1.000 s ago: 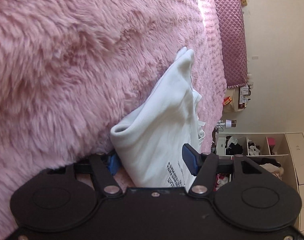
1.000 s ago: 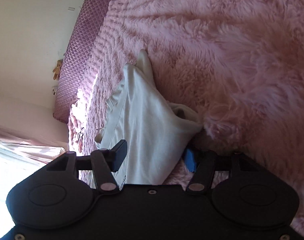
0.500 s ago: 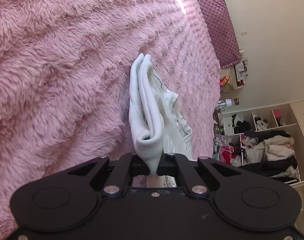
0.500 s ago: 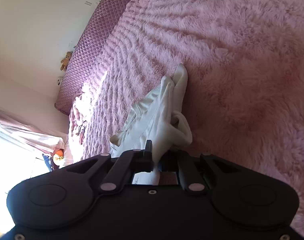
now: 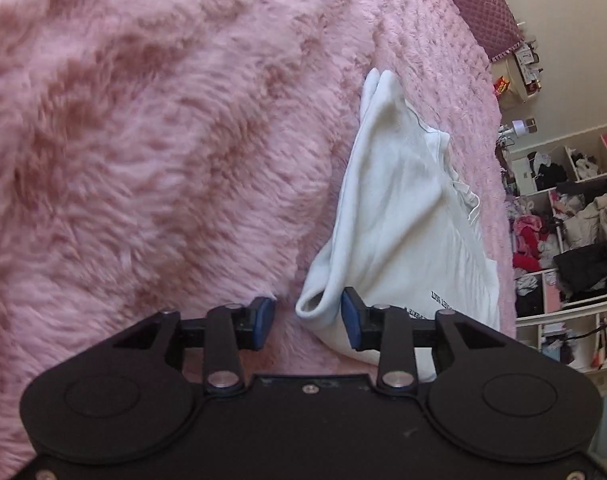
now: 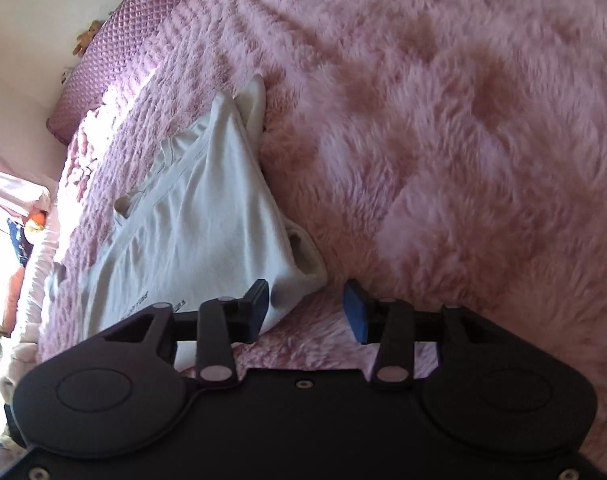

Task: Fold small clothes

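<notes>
White garment (image 5: 403,216) lying folded lengthwise on the fluffy pink bed cover (image 5: 143,140), rolled corner just between the left gripper (image 5: 307,316) jaws. Jaws of both, left and right gripper (image 6: 305,306), just reopened, standing partly apart, pressing on nothing, cloth let go. Risk from here, as a judgement: loose rolled edge springing open on the deep pile, or a pad snagging the hem on withdrawal and dragging the fold askew.
</notes>
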{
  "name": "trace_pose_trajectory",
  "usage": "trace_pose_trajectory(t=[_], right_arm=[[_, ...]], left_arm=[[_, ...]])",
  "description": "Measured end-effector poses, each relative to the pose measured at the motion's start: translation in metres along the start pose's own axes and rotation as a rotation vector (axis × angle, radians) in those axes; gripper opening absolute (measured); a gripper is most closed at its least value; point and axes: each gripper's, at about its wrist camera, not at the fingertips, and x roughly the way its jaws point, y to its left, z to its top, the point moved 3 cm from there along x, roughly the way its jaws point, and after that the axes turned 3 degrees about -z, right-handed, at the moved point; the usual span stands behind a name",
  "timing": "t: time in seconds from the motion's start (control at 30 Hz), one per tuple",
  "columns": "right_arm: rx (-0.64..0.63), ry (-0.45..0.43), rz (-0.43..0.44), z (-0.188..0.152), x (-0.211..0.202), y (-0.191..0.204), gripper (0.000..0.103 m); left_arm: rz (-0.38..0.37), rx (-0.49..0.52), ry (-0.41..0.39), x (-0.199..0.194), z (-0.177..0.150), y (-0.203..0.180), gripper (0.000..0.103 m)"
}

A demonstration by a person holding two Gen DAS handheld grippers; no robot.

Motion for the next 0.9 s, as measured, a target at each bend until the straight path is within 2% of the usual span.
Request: trace_pose_trajectory(t=[0.07, 0.13, 0.23, 0.3, 0.4, 0.47, 0.5, 0.53, 0.57, 0.6, 0.63, 0.67, 0.7, 0.77, 0.87, 0.9], right_arm=[[-0.116, -0.093, -0.029, 0.026, -0.001, 0.020, 0.054], [-0.191, -0.155, -0.015, 0.053, 0.014, 0.041, 0.054], [-0.263, -0.235, -0.014, 0.088, 0.050, 0.066, 0.053], [-0.290, -0.244, -0.006, 0.104, 0.075, 0.076, 0.053], [-0.306, -0.225, -0.018, 0.120, 0.109, 0.090, 0.053], [-0.308, -0.205, -0.027, 0.122, 0.123, 0.092, 0.053], [-0.306, -0.193, -0.031, 0.121, 0.129, 0.092, 0.053], [-0.306, -0.183, -0.029, 0.120, 0.132, 0.092, 0.053], [-0.307, -0.174, -0.020, 0.118, 0.133, 0.092, 0.053], [-0.313, -0.166, -0.012, 0.114, 0.134, 0.091, 0.051], [-0.317, -0.165, -0.017, 0.112, 0.134, 0.091, 0.046], [-0.324, -0.162, -0.023, 0.110, 0.135, 0.091, 0.023], [-0.330, -0.154, -0.020, 0.110, 0.134, 0.091, 0.013], [-0.315, -0.169, 0.002, 0.109, 0.128, 0.094, 0.008], [-0.277, -0.238, 0.040, 0.114, 0.105, 0.097, 0.007], [-0.260, -0.250, 0.053, 0.116, 0.100, 0.097, 0.007]], left_arm=[[0.041, 0.117, -0.066, -0.008, 0.021, -0.019, 0.047], [0.054, 0.199, -0.128, -0.001, 0.043, -0.040, 0.047], [0.043, 0.257, -0.205, 0.022, 0.068, -0.063, 0.047], [0.055, 0.292, -0.245, 0.042, 0.085, -0.074, 0.047], [0.067, 0.279, -0.231, 0.076, 0.110, -0.084, 0.047], [0.100, 0.282, -0.222, 0.093, 0.122, -0.089, 0.046], [0.112, 0.290, -0.220, 0.095, 0.115, -0.097, 0.046], [0.113, 0.299, -0.209, 0.104, 0.120, -0.103, 0.044], [0.112, 0.310, -0.199, 0.108, 0.120, -0.106, 0.031], [0.117, 0.324, -0.194, 0.111, 0.119, -0.109, 0.018], [0.130, 0.341, -0.197, 0.113, 0.118, -0.110, 0.013], [0.133, 0.367, -0.195, 0.116, 0.116, -0.115, 0.007], [0.128, 0.385, -0.204, 0.115, 0.114, -0.117, 0.006], [0.121, 0.412, -0.246, 0.111, 0.113, -0.126, 0.006], [0.040, 0.393, -0.319, 0.095, 0.116, -0.136, 0.006], [0.035, 0.409, -0.326, 0.093, 0.117, -0.141, 0.006]])
